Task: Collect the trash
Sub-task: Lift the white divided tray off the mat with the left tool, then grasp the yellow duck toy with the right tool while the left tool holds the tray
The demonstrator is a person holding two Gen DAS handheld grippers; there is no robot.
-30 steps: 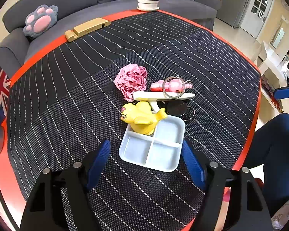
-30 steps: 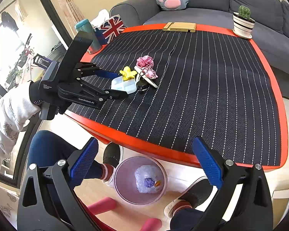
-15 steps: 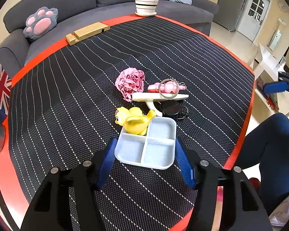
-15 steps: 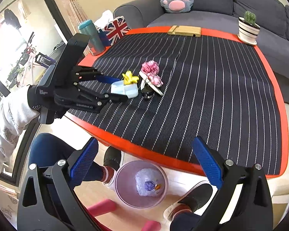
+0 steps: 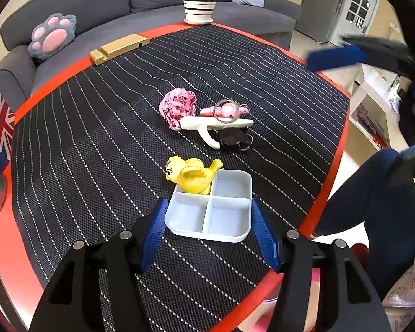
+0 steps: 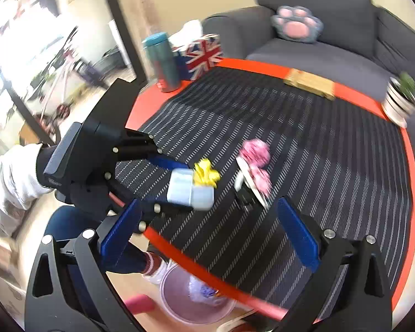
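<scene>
My left gripper (image 5: 209, 203) is shut on a white four-compartment tray (image 5: 227, 221), its blue pads against the tray's two sides. A yellow toy duck (image 5: 192, 175) rests on the tray's far corner. Beyond them, a crumpled pink paper ball (image 5: 178, 108) lies on the striped mat, touching a white plastic tool (image 5: 215, 123), a pink toy with a ring (image 5: 225, 109) and a black item (image 5: 231, 138). In the blurred right wrist view my right gripper (image 6: 207, 203) is open and holds nothing, over the table's near edge beside the tray (image 6: 191, 191) and the left gripper (image 6: 141, 171).
A purple bin (image 6: 196, 301) with a bag inside stands on the floor below the red table edge (image 6: 179, 251), by a person's legs. At the table's rim are a potted cactus (image 5: 199, 2), a wooden block (image 5: 119, 48), a flag-print box (image 6: 204, 55) and a teal bottle (image 6: 161, 61).
The left gripper's jaws closed in from either side onto the tray. The right gripper swung from over the bin up toward the table and rolled; its picture is now blurred.
</scene>
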